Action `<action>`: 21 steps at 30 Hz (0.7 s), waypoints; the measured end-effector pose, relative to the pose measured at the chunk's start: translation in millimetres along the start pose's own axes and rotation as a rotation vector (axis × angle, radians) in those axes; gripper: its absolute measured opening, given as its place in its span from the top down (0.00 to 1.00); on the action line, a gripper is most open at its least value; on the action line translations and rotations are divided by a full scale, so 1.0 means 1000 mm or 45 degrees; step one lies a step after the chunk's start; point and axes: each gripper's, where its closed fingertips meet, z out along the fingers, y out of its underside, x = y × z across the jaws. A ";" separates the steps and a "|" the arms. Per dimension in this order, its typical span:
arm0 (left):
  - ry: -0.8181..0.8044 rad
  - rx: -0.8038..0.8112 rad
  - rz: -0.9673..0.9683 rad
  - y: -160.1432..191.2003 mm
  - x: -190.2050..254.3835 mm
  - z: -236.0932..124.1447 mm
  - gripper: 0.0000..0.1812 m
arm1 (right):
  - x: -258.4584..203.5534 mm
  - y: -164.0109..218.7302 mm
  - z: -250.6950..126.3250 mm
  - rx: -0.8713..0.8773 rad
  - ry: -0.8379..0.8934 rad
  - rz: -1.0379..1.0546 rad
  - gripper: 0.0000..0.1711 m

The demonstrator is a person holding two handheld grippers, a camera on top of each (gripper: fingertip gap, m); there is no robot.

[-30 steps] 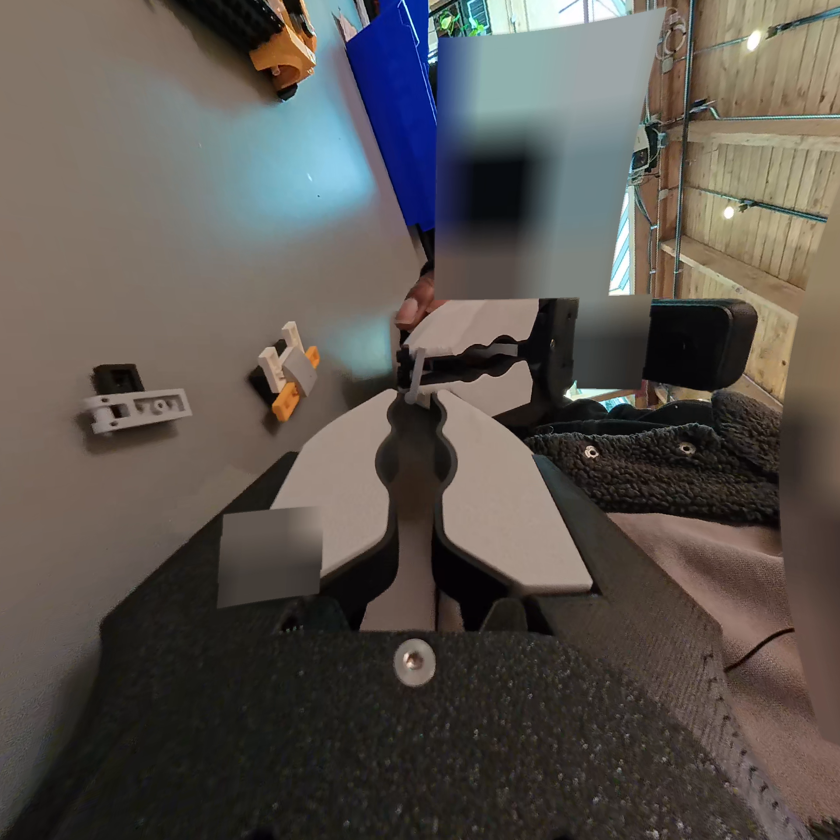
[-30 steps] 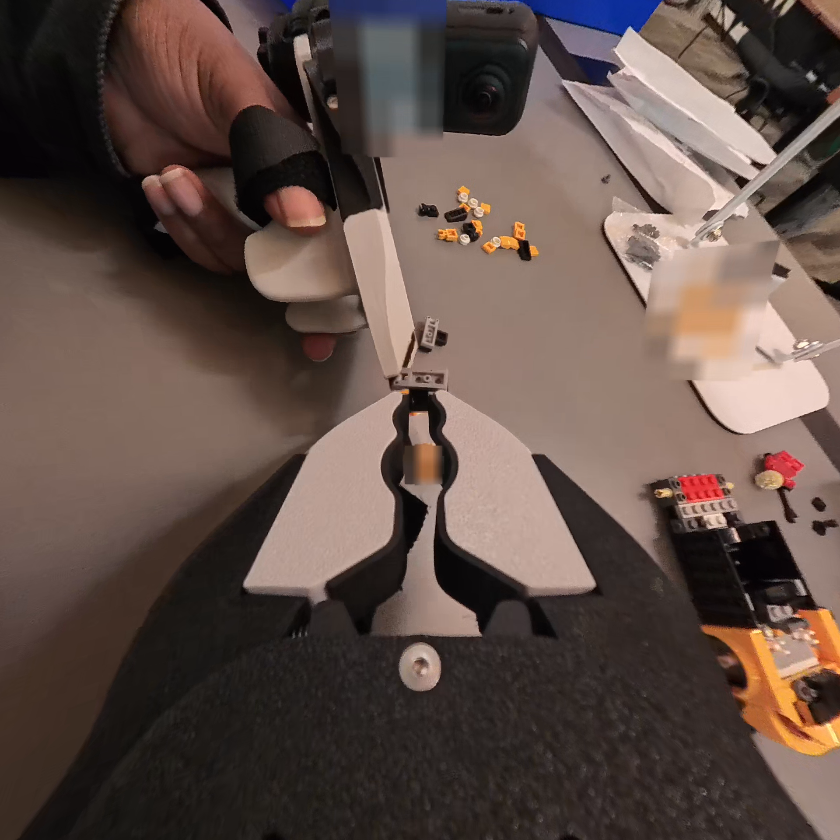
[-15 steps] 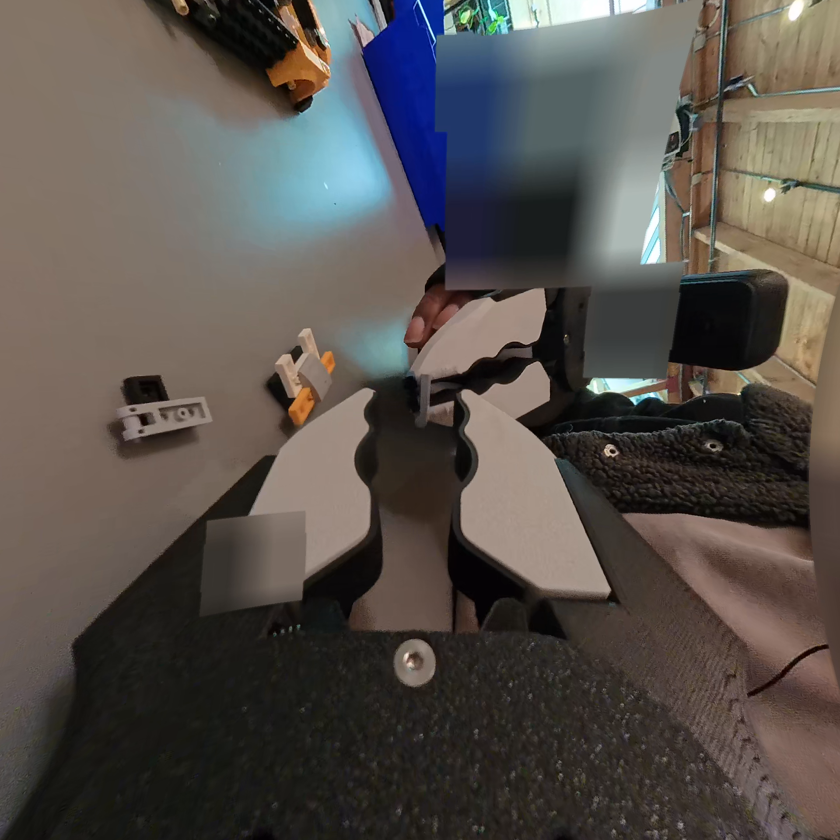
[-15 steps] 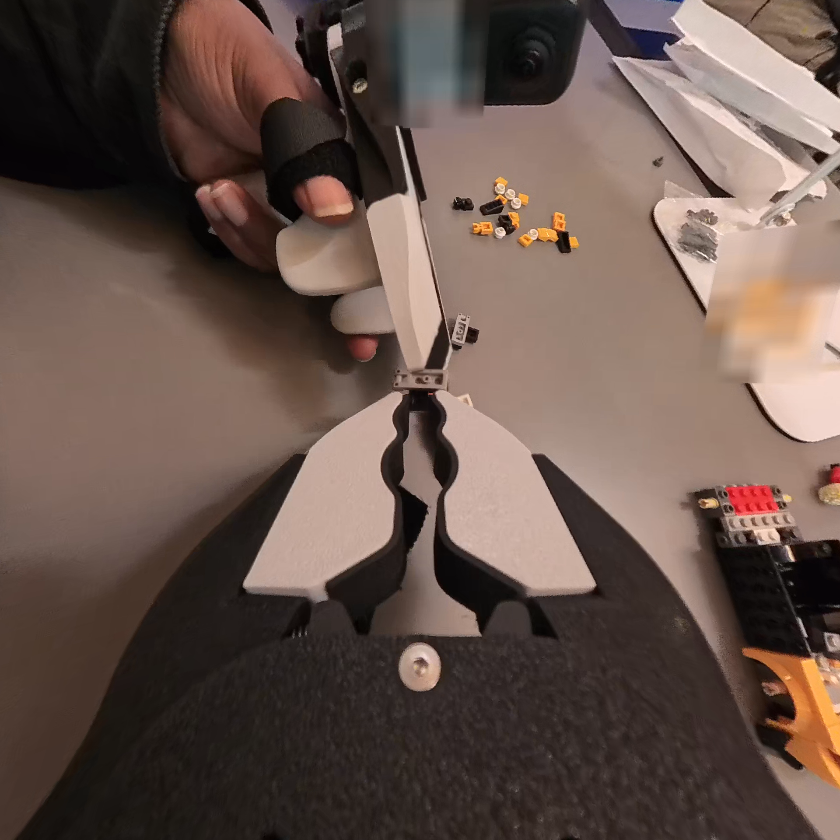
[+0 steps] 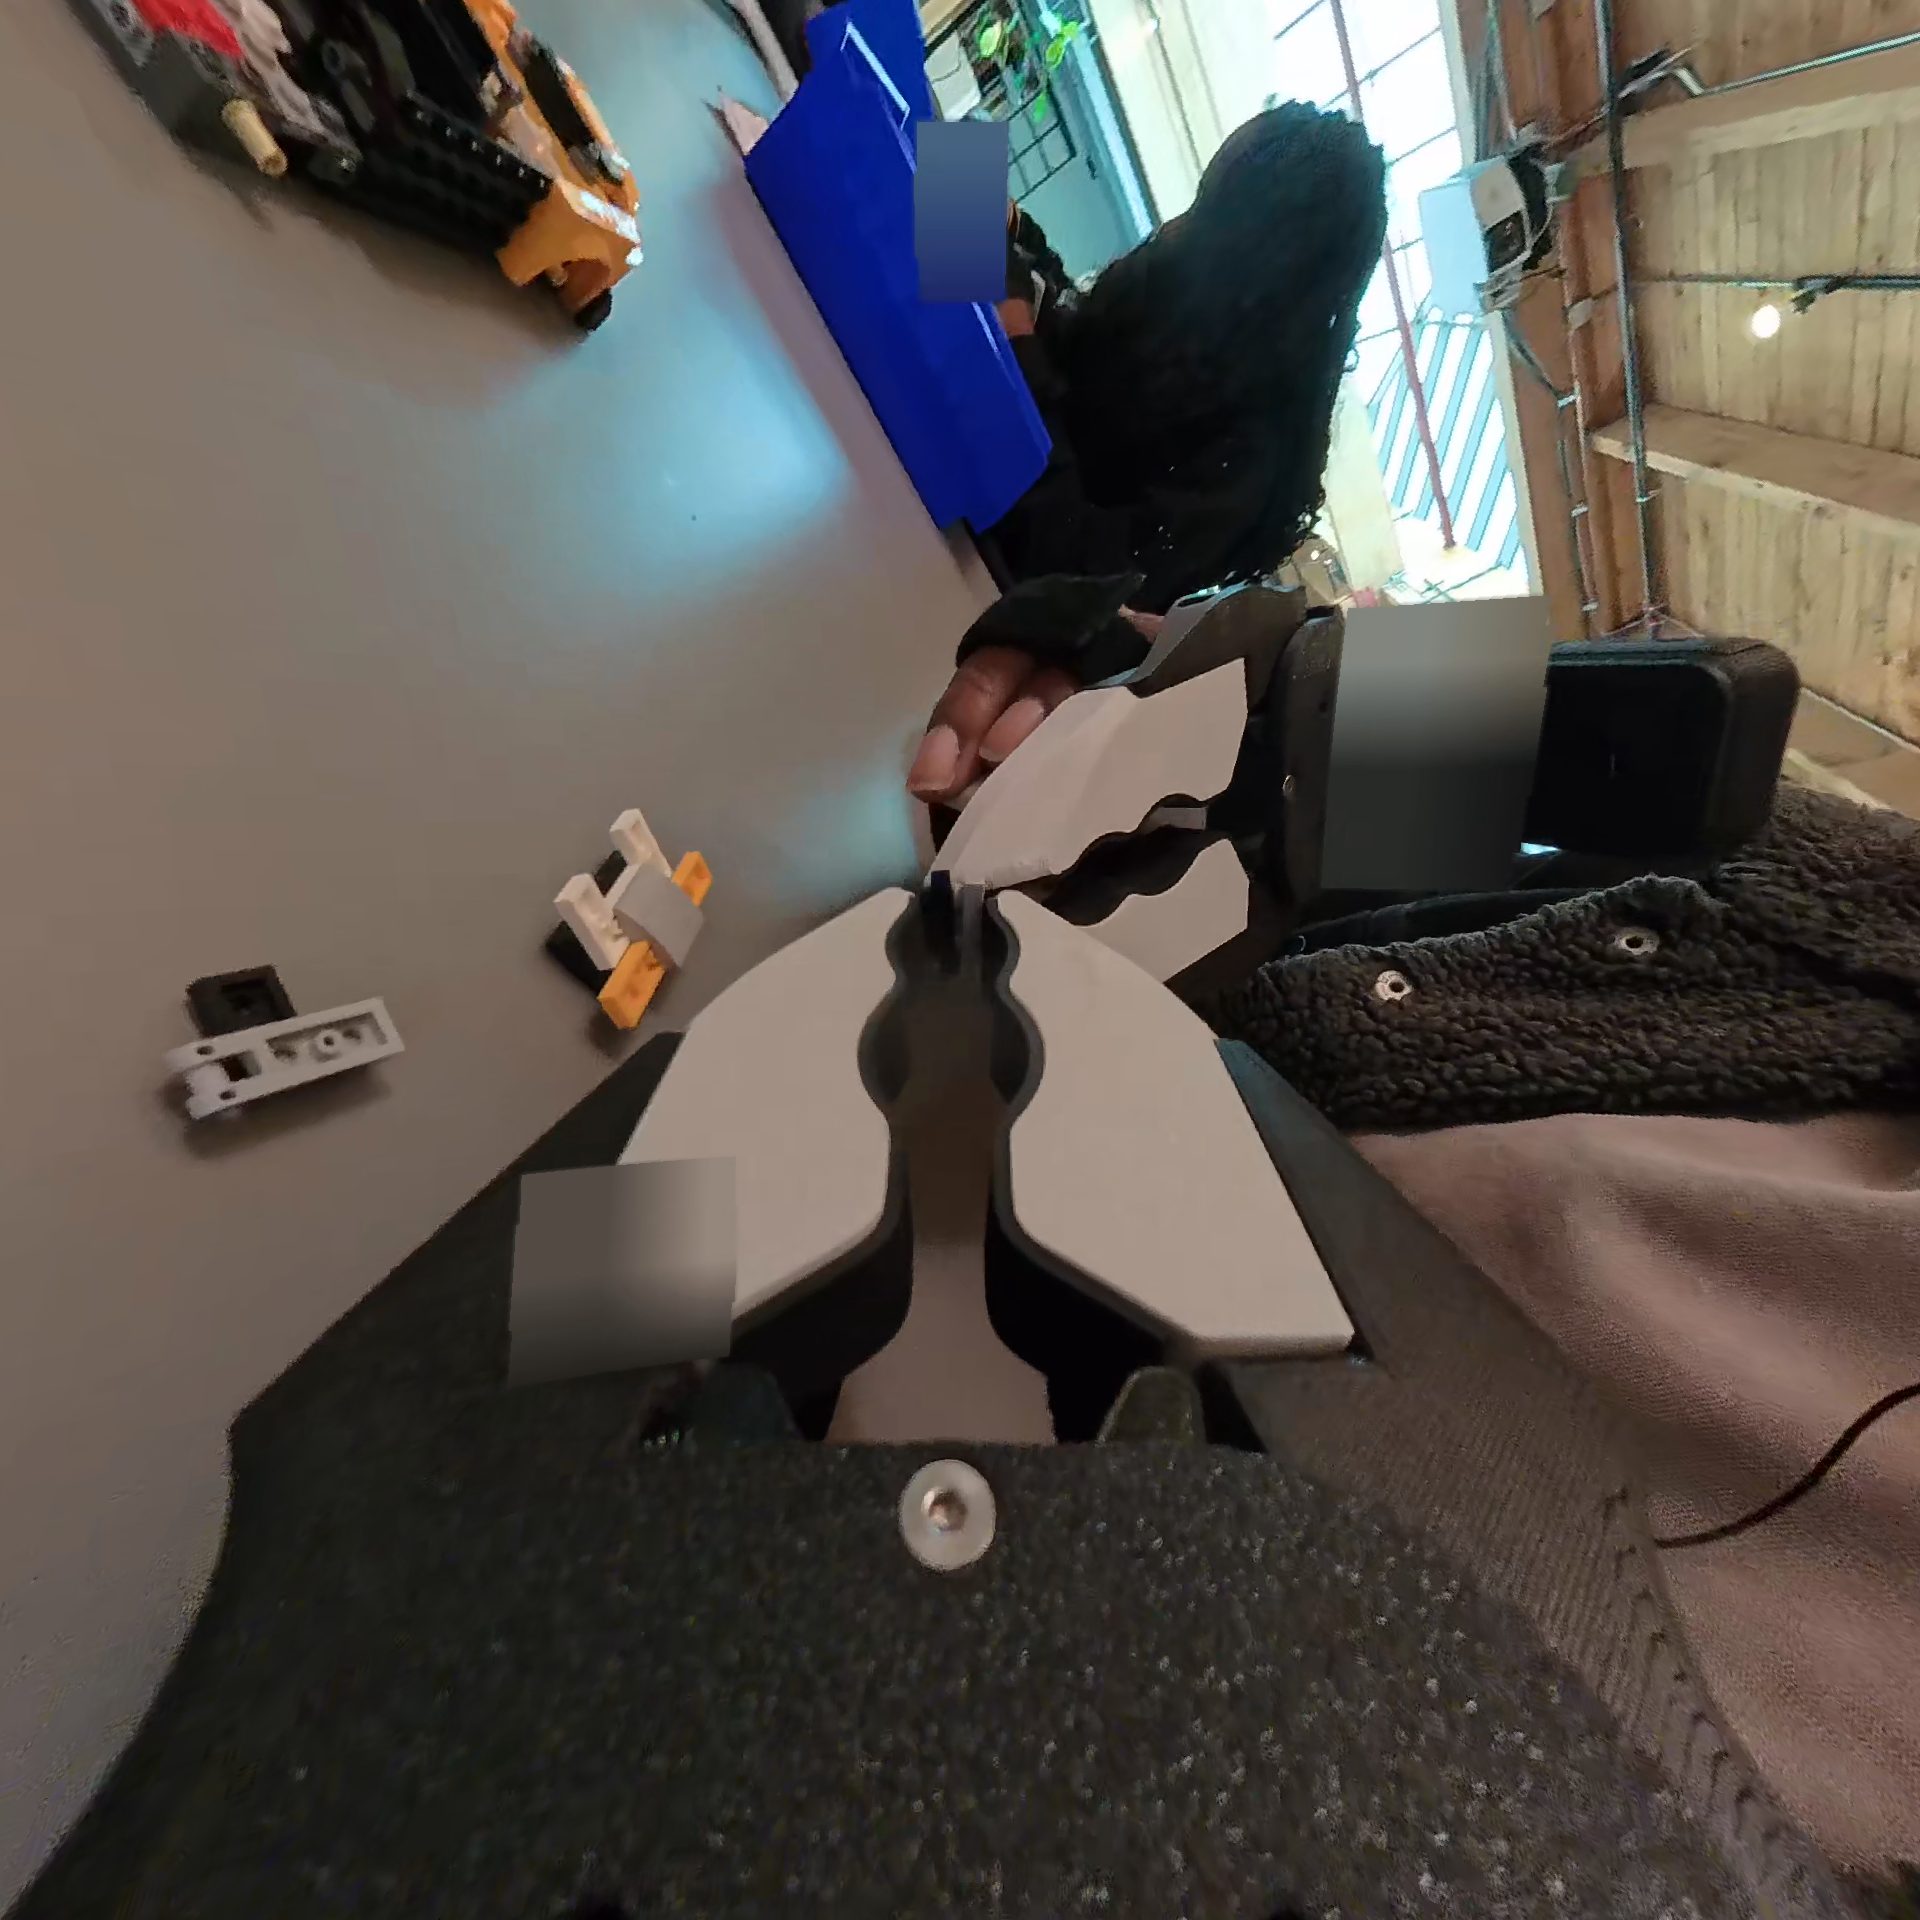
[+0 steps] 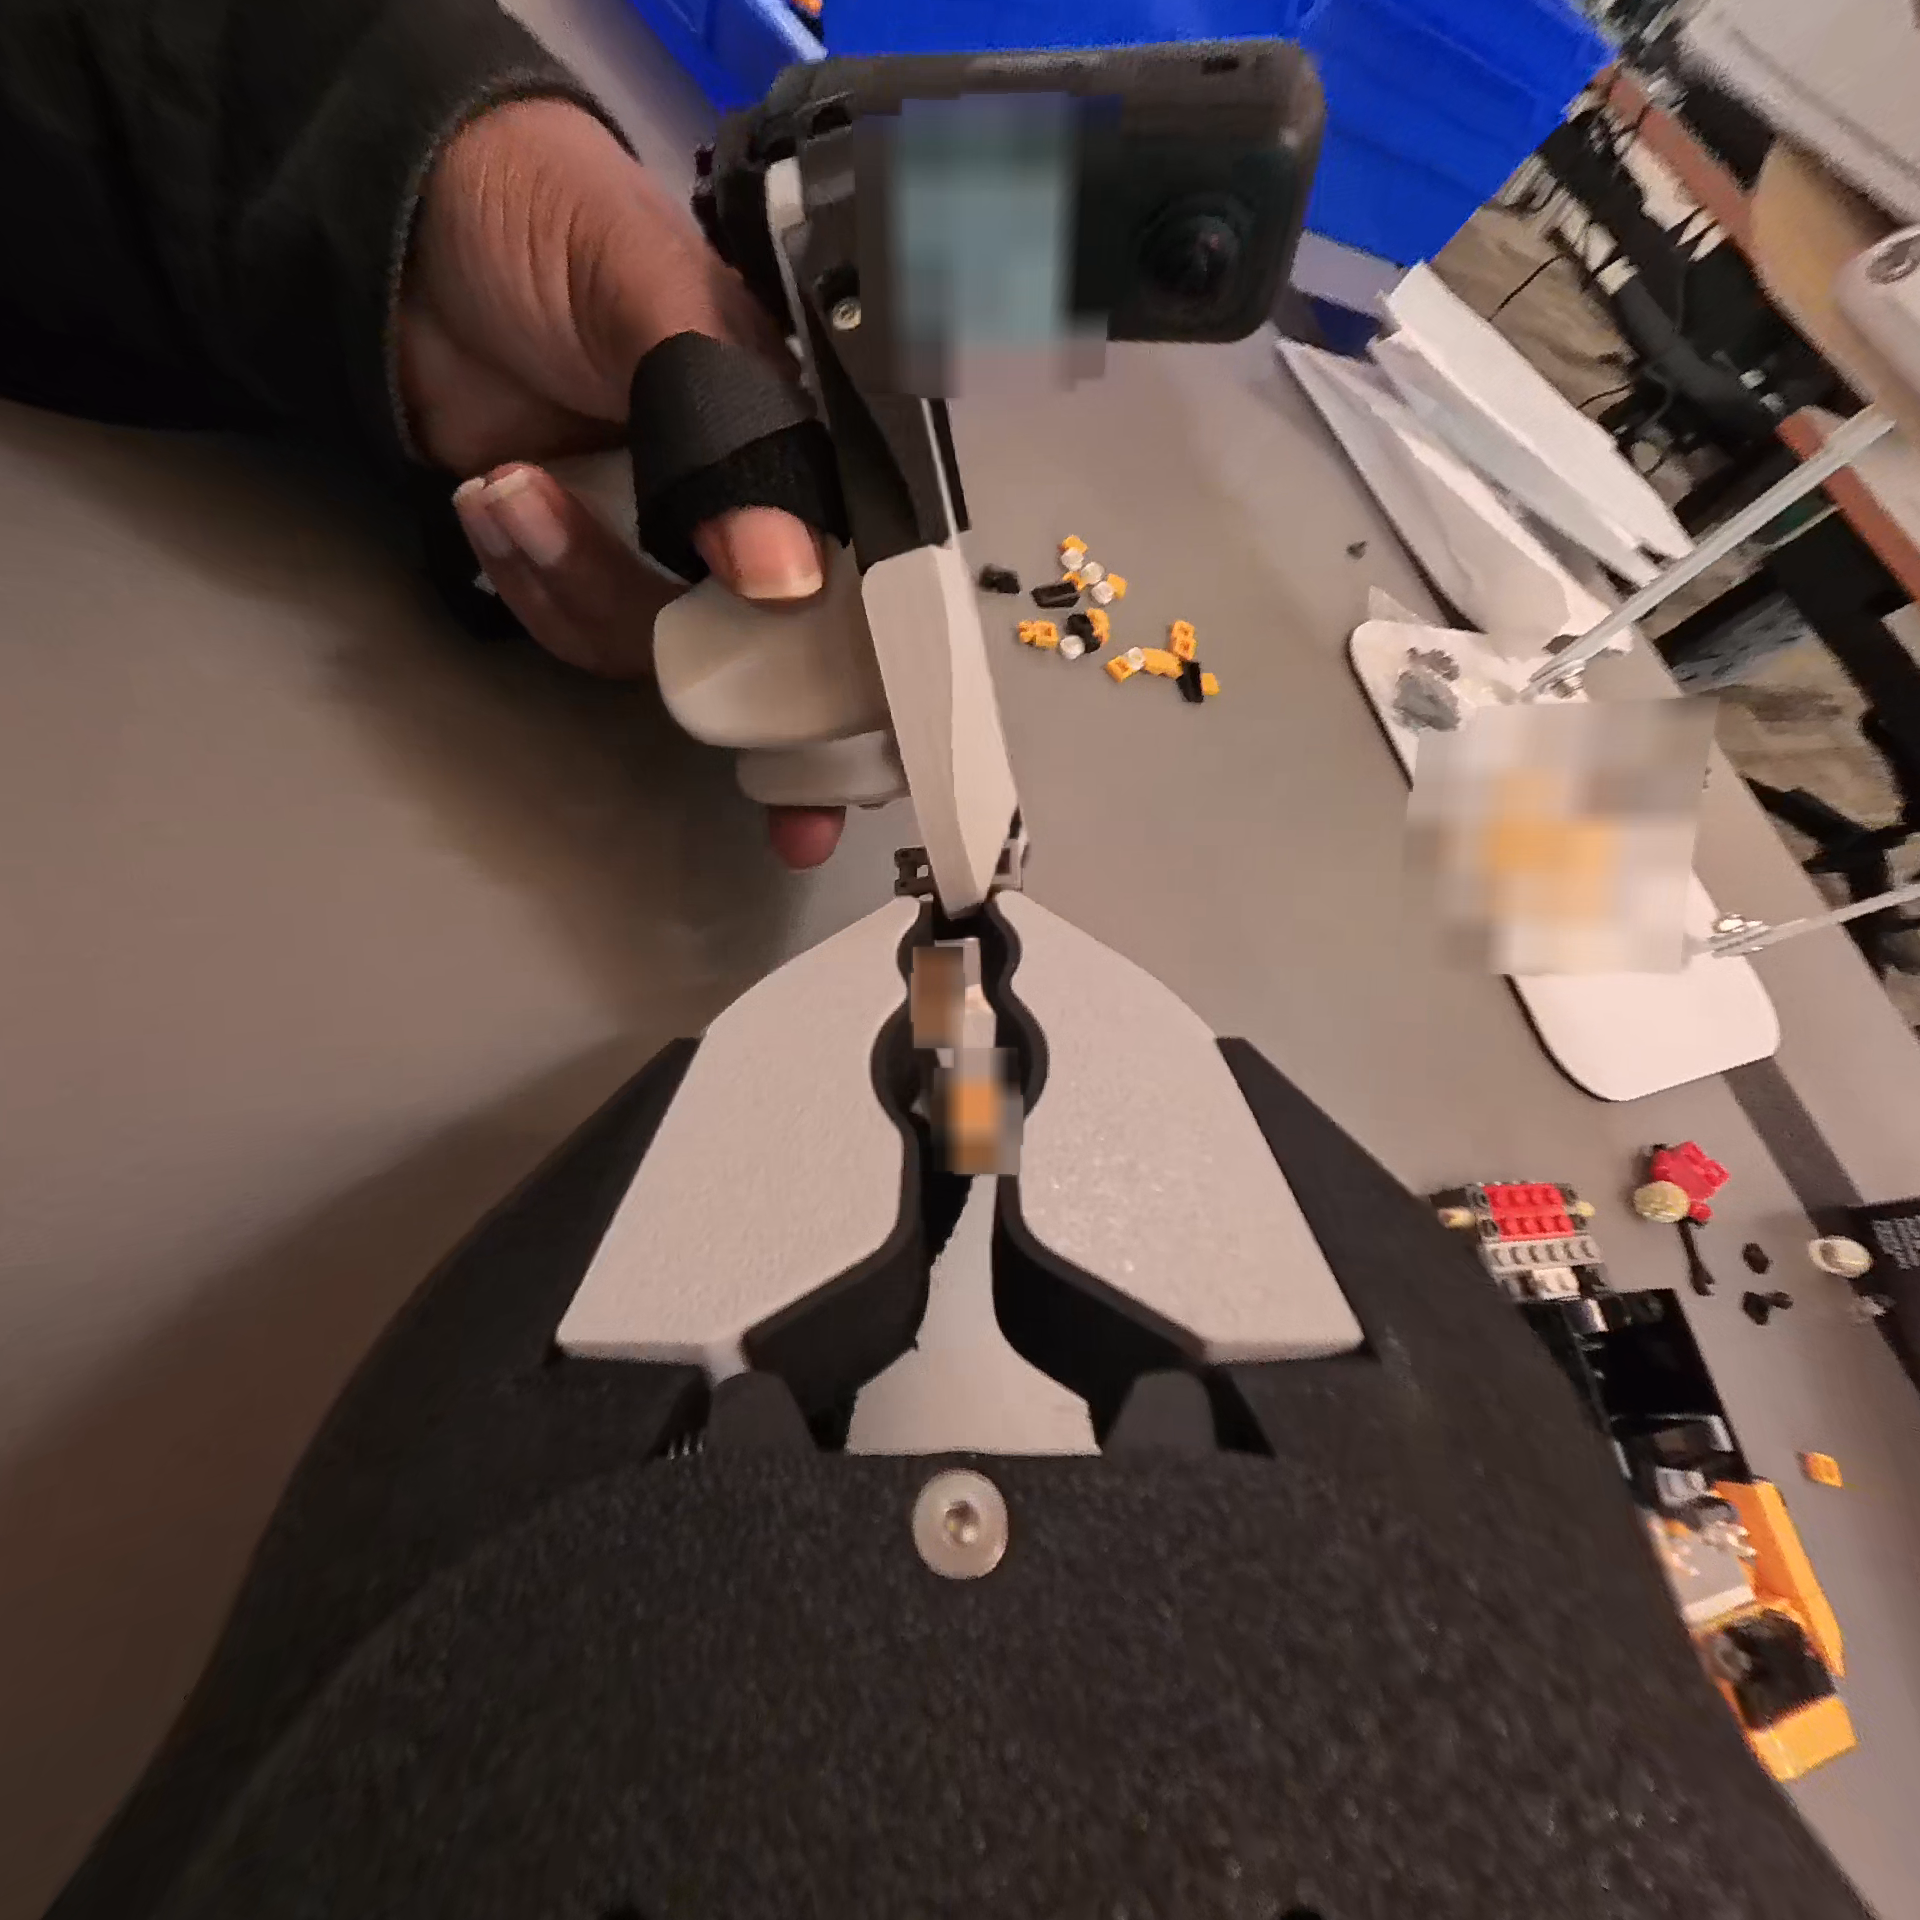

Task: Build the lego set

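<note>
Both grippers meet tip to tip above the grey table (image 5: 416,623). My right gripper (image 6: 961,920) is shut on a small grey plate (image 6: 1013,862) with a black piece (image 6: 912,871) at one end. My left gripper (image 5: 954,914) is closed narrowly on the same small parts; a black bit (image 5: 939,914) and a grey bit (image 5: 972,900) show between its tips. The right gripper (image 5: 951,875) comes in from the right in the left wrist view. The left gripper (image 6: 966,883) comes down from above in the right wrist view and covers the plate's middle.
A white, grey and orange sub-assembly (image 5: 634,914) and a grey hinge plate with a black block (image 5: 281,1049) lie on the table. A black and orange vehicle model (image 6: 1683,1475), loose small pieces (image 6: 1112,623), a white stand base (image 6: 1642,1018), papers (image 6: 1507,447) and blue bins (image 6: 1403,125) lie around. My left and right fingertips are right by each other.
The left gripper was shut a second ago, opened wide half a second ago, and has now closed round the small parts at the right gripper's tips. The right gripper stayed shut on the plate.
</note>
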 end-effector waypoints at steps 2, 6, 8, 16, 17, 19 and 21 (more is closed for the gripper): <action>0.020 0.046 0.010 -0.005 0.003 -0.001 0.95 | 0.005 -0.004 -0.001 0.036 0.063 -0.006 0.95; 0.067 0.139 0.009 -0.015 0.010 -0.004 0.95 | 0.012 -0.014 -0.004 0.109 0.172 -0.026 0.95; 0.101 0.192 -0.001 -0.020 0.015 -0.005 0.95 | 0.016 -0.019 -0.006 0.144 0.219 -0.027 0.95; 0.201 0.368 -0.061 -0.034 0.028 -0.011 0.95 | 0.024 -0.034 -0.010 0.225 0.386 -0.130 0.95; 0.206 0.378 -0.055 -0.034 0.029 -0.012 0.95 | 0.024 -0.035 -0.011 0.229 0.401 -0.153 0.95; 0.207 0.386 -0.015 -0.035 0.031 -0.013 0.95 | 0.024 -0.038 -0.011 0.243 0.422 -0.182 0.95; 0.185 0.385 0.046 -0.034 0.032 -0.013 0.95 | 0.024 -0.039 -0.011 0.256 0.415 -0.175 0.95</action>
